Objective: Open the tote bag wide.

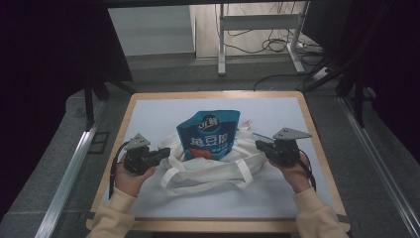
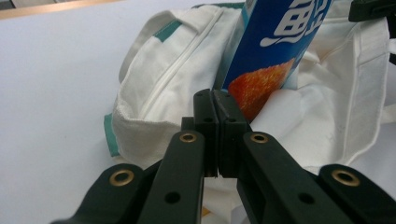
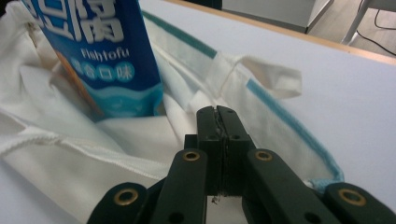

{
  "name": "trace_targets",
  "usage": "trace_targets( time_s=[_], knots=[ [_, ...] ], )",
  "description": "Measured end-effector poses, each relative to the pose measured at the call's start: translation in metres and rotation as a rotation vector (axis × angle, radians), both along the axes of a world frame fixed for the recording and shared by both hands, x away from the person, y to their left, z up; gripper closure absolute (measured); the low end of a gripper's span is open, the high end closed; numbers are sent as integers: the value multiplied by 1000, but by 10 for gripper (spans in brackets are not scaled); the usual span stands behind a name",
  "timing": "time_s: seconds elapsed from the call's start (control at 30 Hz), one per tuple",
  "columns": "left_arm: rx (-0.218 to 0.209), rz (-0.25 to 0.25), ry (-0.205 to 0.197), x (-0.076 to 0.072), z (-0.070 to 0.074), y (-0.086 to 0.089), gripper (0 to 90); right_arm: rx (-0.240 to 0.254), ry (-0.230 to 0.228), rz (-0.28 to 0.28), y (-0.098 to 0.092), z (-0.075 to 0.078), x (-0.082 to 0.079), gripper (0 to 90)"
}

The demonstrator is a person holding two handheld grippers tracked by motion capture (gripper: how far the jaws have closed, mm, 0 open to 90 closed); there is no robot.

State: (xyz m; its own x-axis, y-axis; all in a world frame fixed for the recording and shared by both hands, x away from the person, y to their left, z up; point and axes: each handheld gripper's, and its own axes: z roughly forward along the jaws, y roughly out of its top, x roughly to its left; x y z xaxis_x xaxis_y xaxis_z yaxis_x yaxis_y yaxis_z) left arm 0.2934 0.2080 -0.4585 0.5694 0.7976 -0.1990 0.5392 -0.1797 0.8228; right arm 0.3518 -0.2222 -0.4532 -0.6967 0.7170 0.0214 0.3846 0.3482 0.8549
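The blue snack pouch [image 1: 208, 136] could be tipped over or dragged out if the white cloth bag [image 1: 210, 171] is pulled unevenly, since the pouch is only propped upright in the bag's open mouth and leans on loose cloth. A slip is also to be feared: the left tongs [image 1: 163, 152] and the right tongs [image 1: 260, 145] are both seen with jaws pressed fully together at the bag's rim, and in the gripper views no fold of cloth can be clearly made out between the pads, so whether anything is actually pinched cannot be told. If only a thin edge is caught, it may be lost once tension is applied. The bag is laid near the middle of the table [image 1: 148, 106], with its handles spread toward the near side. The pouch stands between the two tongs, just right of the left pair and just left of the right pair, slightly farther away than both.
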Motion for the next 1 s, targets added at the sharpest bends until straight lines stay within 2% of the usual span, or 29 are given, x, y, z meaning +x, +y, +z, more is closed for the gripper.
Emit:
trace_targets(
  time_s=[0.2, 0.43, 0.53, 0.73, 1.0],
  knots=[
    [11, 0, 20, -2, -9, 0, 888, -26, 24, 0, 0, -12, -2, 880],
    [13, -5, 30, -4, -15, 2, 894, -41, 29, 1, -1, -17, -3, 884],
    [44, -18, 52, -5, -23, -4, 894, -55, 41, 0, -3, -22, -4, 886],
    [57, -21, 43, -5, -23, -7, 893, -61, 52, 2, -3, -26, -5, 886],
    [61, -21, 58, -2, -30, -7, 895, -68, 64, 7, -4, -30, -4, 886]
  ],
)
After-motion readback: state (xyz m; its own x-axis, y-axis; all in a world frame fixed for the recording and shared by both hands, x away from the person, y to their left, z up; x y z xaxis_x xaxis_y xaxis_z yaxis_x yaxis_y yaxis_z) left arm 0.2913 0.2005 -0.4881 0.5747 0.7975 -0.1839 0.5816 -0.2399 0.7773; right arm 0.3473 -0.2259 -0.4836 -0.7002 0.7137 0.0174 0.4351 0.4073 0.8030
